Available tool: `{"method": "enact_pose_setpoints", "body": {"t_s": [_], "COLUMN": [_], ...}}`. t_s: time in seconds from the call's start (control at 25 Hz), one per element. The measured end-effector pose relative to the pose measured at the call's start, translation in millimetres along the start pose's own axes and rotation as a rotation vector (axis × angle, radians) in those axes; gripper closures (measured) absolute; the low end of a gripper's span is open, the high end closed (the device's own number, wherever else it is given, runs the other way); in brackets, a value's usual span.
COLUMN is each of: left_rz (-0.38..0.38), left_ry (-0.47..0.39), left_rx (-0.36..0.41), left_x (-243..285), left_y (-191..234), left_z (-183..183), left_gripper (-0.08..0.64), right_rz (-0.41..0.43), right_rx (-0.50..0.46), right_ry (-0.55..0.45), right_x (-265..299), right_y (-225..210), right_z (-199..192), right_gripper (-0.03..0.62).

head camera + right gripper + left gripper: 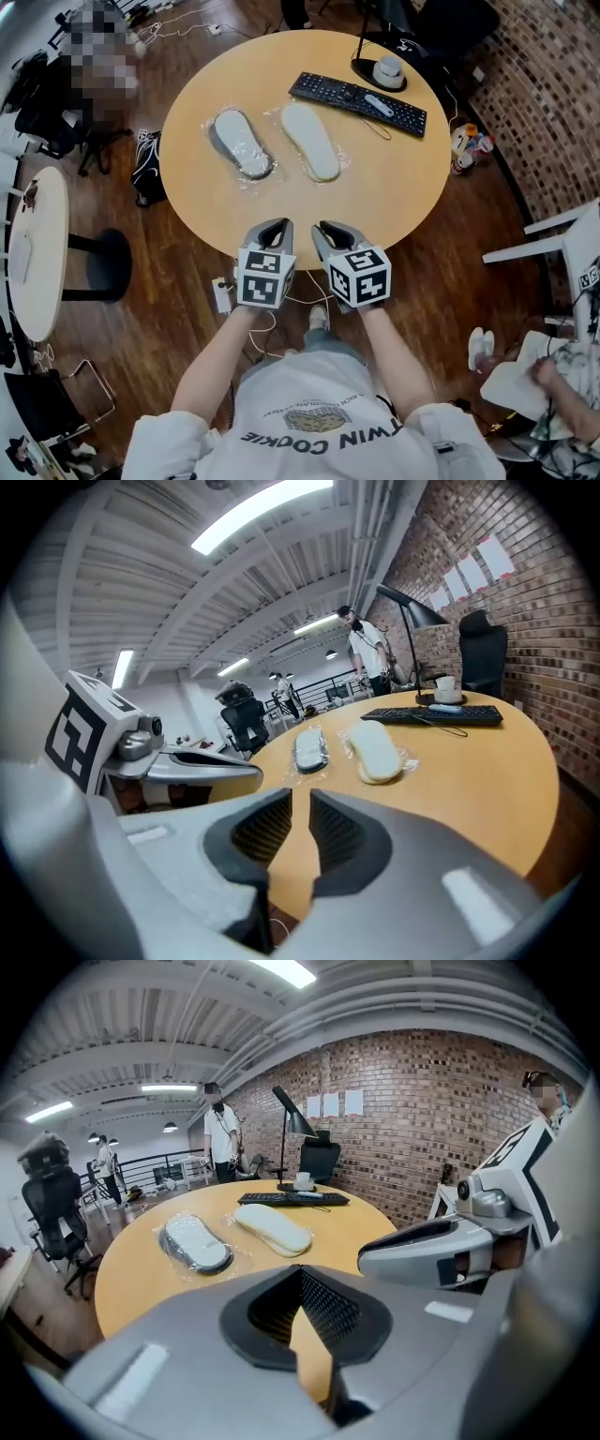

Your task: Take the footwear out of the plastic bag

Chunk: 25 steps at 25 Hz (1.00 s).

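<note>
Dark floorboards surround a round, pale wooden worktop (394, 178). On its far half two flat slippers lie side by side but not touching: a grey-rimmed slipper with a white insole (241, 142) on the left and a cream slipper (310, 141) on the right. Each is inside its own clear plastic bag (212, 126), which shows only as crinkled glints around the edges, and where either bag opens cannot be made out. Beyond them sit a black computer keyboard (356, 101) and a black lamp base (364, 70) carrying a white cup (387, 67). At the near rim, well apart from the footwear, the left hand-held gripper (275, 228) is clenched, its pad tips meeting on nothing. The right hand-held gripper (330, 231) just beside it is released, its pads a narrow slit apart and empty. The hands behind both are hidden under the marker cubes.
</note>
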State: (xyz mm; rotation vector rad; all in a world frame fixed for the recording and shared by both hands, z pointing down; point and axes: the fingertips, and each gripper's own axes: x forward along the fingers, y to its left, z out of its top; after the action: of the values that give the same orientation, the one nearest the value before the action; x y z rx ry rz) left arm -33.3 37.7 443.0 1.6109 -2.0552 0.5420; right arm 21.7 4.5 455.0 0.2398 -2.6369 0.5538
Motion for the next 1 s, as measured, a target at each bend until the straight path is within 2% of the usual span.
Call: {"method": "enact_pose_setpoints", "body": {"t_s": [0.2,0.48,0.76,1.0], "left_rz": [0.034,0.045,0.056,0.044], "left_ry": [-0.054,-0.108,-0.142,-0.171], "left_rx": [-0.057,-0.085,-0.108,-0.108], "left_x": [-51.2,-123.1,-192.3,-226.9], "left_y": [-11.0,-43.5,-73.4,-100.3], "left_z": [-28.1,-75.1,-108.9,-123.7], "left_gripper": [0.557,0.557,0.557,0.557], "right_rz": [0.024,0.017,-0.009,-0.039], "right_rx": [-0.053,-0.091,-0.133,-0.155], "right_ry": [-0.002,-0.018,-0.022,-0.044], "right_x": [-22.4,-71.4,-124.4,-157.6], "right_y": [57.0,121.4,170.3,193.6], "right_z": [-25.9,-67.1,-102.5,-117.8], "right_gripper": [0.554,0.583,0.589,0.589]}}
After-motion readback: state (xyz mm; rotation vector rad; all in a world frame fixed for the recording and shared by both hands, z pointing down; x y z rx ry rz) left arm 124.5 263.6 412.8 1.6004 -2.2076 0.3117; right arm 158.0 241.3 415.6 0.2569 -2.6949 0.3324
